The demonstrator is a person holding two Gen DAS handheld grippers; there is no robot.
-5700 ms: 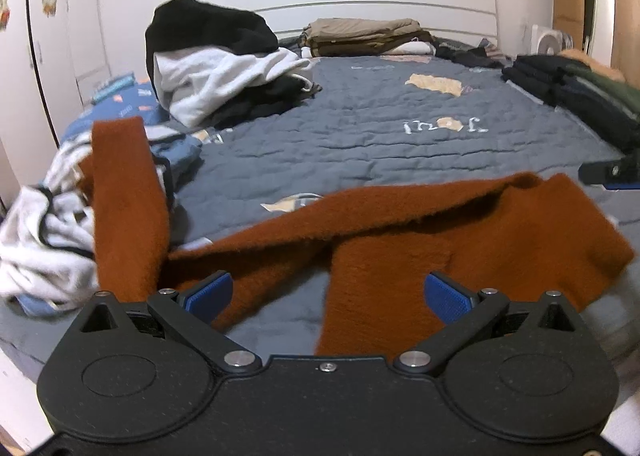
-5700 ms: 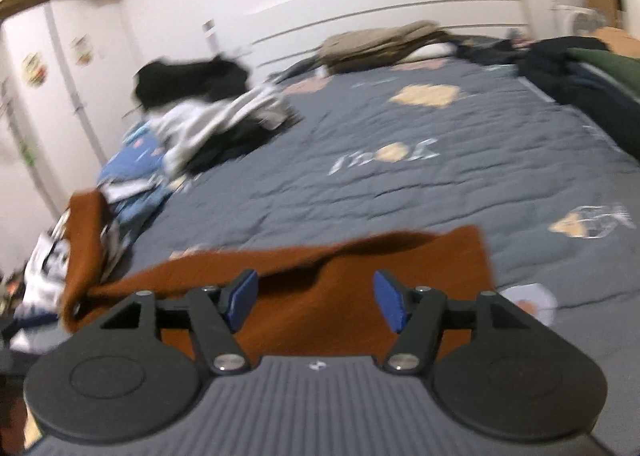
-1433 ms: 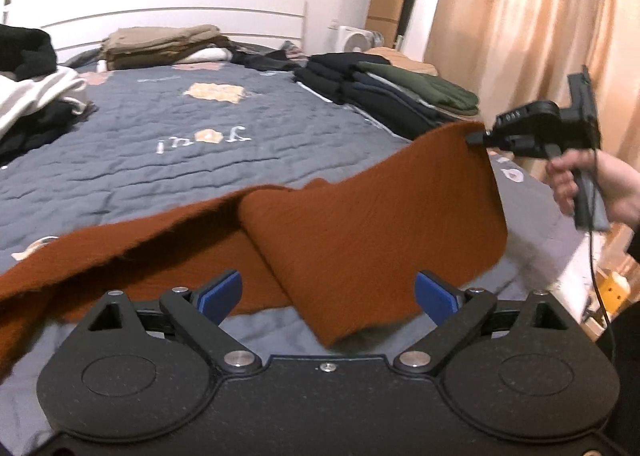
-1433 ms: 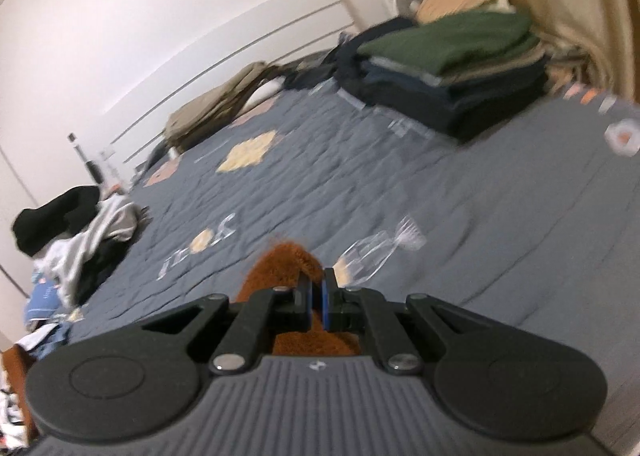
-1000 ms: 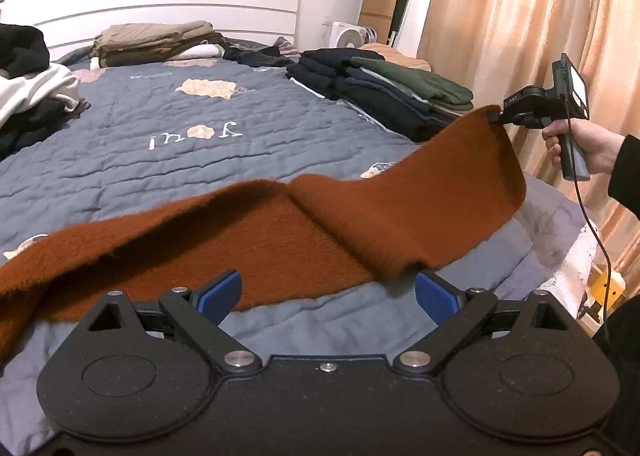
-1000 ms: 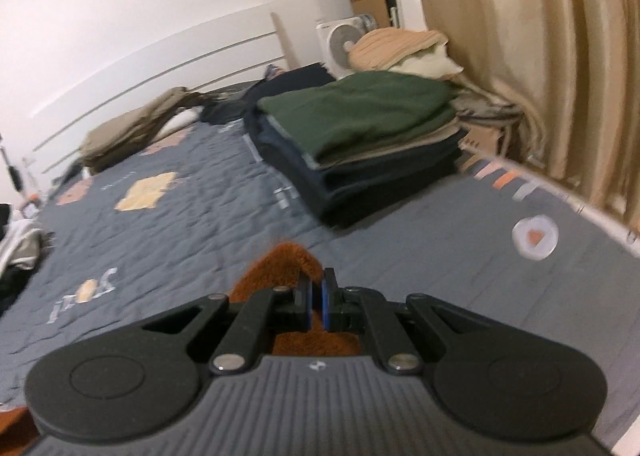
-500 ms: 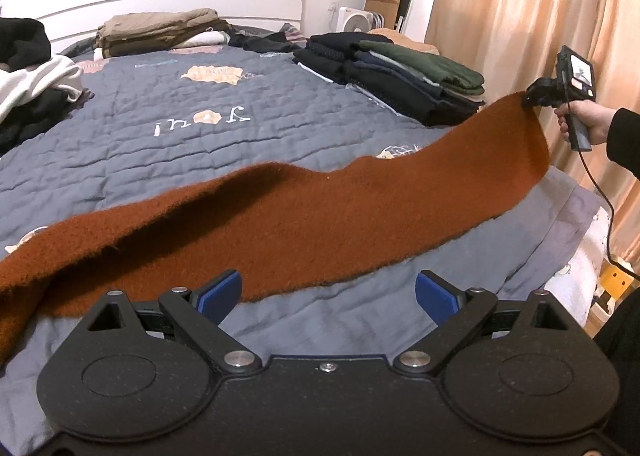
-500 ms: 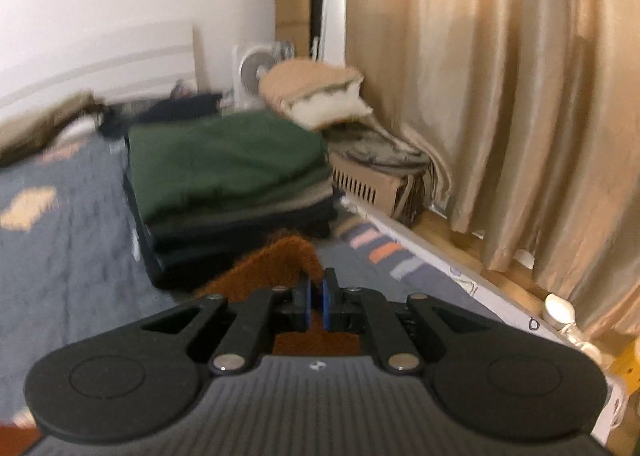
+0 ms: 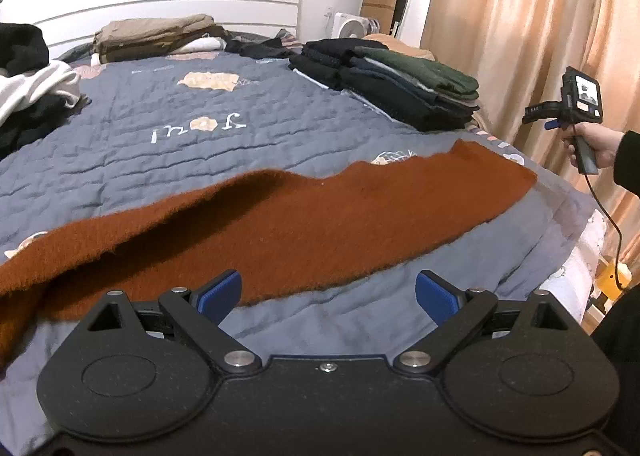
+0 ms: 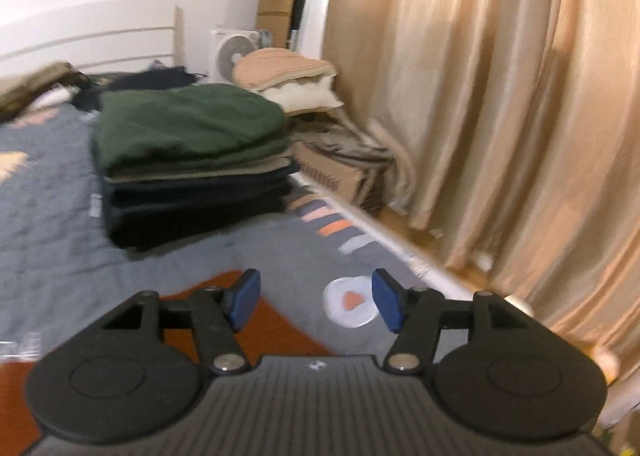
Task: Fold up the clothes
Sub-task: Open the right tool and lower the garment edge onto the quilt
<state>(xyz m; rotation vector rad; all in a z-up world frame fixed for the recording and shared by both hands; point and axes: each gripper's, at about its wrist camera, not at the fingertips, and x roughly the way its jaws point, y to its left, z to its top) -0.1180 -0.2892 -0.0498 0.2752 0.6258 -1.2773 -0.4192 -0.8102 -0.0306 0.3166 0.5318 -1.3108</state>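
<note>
On the far left of the left view, a messy pile (image 9: 28, 84) of black and white clothes, cut off by the edge. Next to it a grey quilt (image 9: 160, 160) over the bed, with small letters too tiny to read. Across the near part, a long rust scarf (image 9: 304, 224) lying flat, reaching from the left edge, where its end runs out of sight, to the right side of the bed. Low in front, the left gripper (image 9: 328, 296) with blue pads spread wide, nothing between them, scarf just past the tips. Further back, a tan folded pile (image 9: 156, 36) by the headboard. To the right, a neat dark stack (image 9: 392, 88) with green on top. At the far right, a hand (image 9: 590, 144) holding the right gripper (image 9: 550, 117) up over the bed's side, clear of the scarf; tips too small to read there.

In the right view, all a bit blurry. Scarf corner (image 10: 272, 328) low on the left, partly hidden behind the tool. Right gripper (image 10: 316, 300) jaws opening, only quilt seen between them. Beyond, the stack (image 10: 192, 160), then curtains (image 10: 500, 116).
</note>
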